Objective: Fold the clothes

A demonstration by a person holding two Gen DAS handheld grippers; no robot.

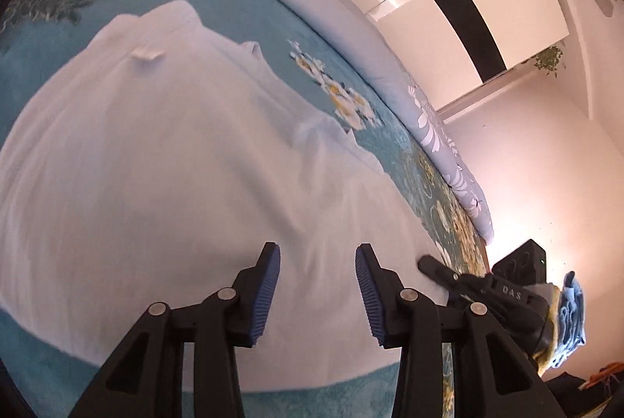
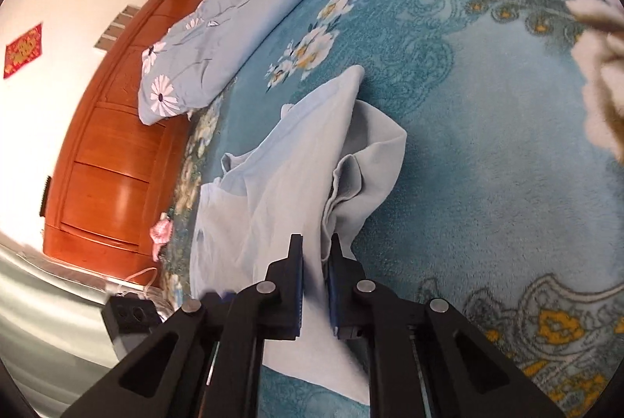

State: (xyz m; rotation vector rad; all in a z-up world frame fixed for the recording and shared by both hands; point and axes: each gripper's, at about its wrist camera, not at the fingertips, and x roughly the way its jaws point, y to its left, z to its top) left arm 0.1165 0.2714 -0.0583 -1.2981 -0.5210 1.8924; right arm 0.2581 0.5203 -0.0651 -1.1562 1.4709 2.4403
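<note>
A pale shirt (image 1: 156,153) lies mostly flat on the bed (image 2: 487,153), folding barely begun: right gripper (image 2: 315,258) fingers pinch its edge, left gripper (image 1: 318,262) fingers hover open, empty.

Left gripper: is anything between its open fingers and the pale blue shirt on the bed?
Nothing visible. The left gripper hangs open directly over the pale blue shirt, with only bare cloth ahead. The right gripper touches the shirt's edge off to the side, not in the path.

Left hand-held gripper (image 1: 318,287) jaws apart; right hand-held gripper (image 2: 316,287) pinched closed.
</note>
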